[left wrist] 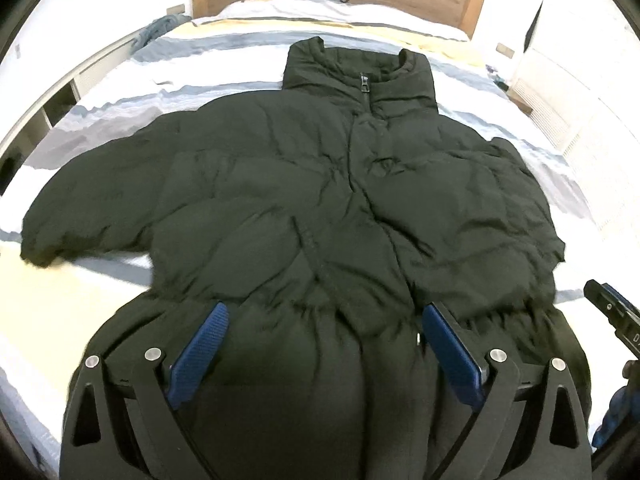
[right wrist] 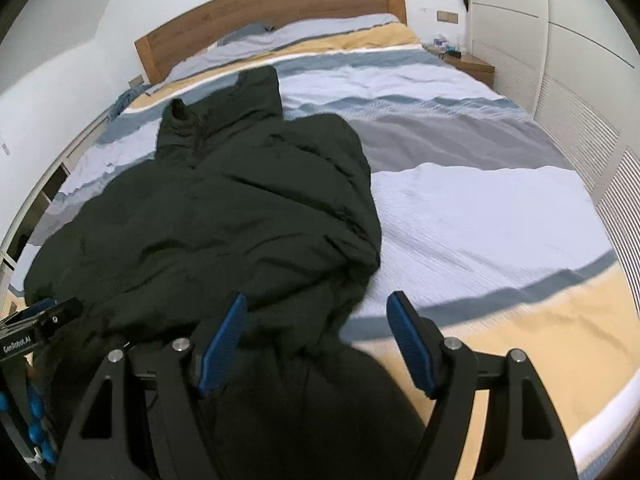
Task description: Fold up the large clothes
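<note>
While spread front-up on striped bed (right wrist: 480, 208): black puffer jacket (left wrist: 320, 184), zipped to collar. Left gripper (left wrist: 324, 344) and right gripper (right wrist: 316, 340) both spread wide over hem, pinching nothing.

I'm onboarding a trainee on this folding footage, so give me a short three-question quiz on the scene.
1. True or false: the jacket is zipped up to the collar.
2. What does the jacket lie on? A) striped bed cover B) bare floor C) wooden desk
3. Fill in: the pads on the left hand-held gripper are ____ in colour.

Key: 1 true; 2 A, the striped bed cover; 3 blue.
</note>
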A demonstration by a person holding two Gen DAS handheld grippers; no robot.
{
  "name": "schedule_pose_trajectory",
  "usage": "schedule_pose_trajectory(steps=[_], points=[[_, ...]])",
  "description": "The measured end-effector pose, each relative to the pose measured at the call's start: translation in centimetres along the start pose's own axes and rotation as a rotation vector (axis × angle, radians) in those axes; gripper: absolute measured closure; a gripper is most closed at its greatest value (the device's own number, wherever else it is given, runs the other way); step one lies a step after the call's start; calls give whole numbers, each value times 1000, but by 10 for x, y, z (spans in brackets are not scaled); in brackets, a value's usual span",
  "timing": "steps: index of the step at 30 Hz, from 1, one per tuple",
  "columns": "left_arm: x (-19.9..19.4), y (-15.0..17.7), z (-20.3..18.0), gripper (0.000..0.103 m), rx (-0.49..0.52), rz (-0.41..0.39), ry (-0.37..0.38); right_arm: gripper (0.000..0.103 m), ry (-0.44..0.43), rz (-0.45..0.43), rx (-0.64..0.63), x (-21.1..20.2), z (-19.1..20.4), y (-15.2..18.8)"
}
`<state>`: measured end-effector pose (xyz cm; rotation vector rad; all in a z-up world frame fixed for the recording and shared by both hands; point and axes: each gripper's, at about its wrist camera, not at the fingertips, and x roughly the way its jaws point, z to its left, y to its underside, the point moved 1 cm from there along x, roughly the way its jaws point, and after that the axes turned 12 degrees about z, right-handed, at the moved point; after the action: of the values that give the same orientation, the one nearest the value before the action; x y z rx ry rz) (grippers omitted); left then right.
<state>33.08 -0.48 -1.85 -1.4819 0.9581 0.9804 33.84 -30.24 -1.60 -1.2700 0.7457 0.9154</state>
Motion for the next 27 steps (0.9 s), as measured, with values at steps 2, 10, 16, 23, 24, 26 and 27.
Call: schedule_pose_trajectory(steps=[2, 10, 16, 23, 24, 26, 27], points=[[-18, 7, 12, 6, -8, -5, 7, 31, -1, -20, -7, -21, 5, 9], [-69, 4, 112, 5, -124, -65, -5, 31, -10, -76, -29, -71, 24, 23], [-60, 7, 214, 5, -245, -43, -48, 31, -20, -71, 8, -65, 24, 26], [-22, 7, 338, 7, -463, -26, 0, 31, 1, -22, 45, -36, 20, 30], [-14, 6, 357, 8, -511, -28, 30, 31, 7, -16, 50, -31, 19, 31], [0, 4, 390, 10, -598, -31, 85, 31, 14, -3, 65, -21, 17, 32], [5, 4, 400, 10, -628, -32, 102, 31, 18, 3, 71, -17, 16, 33]])
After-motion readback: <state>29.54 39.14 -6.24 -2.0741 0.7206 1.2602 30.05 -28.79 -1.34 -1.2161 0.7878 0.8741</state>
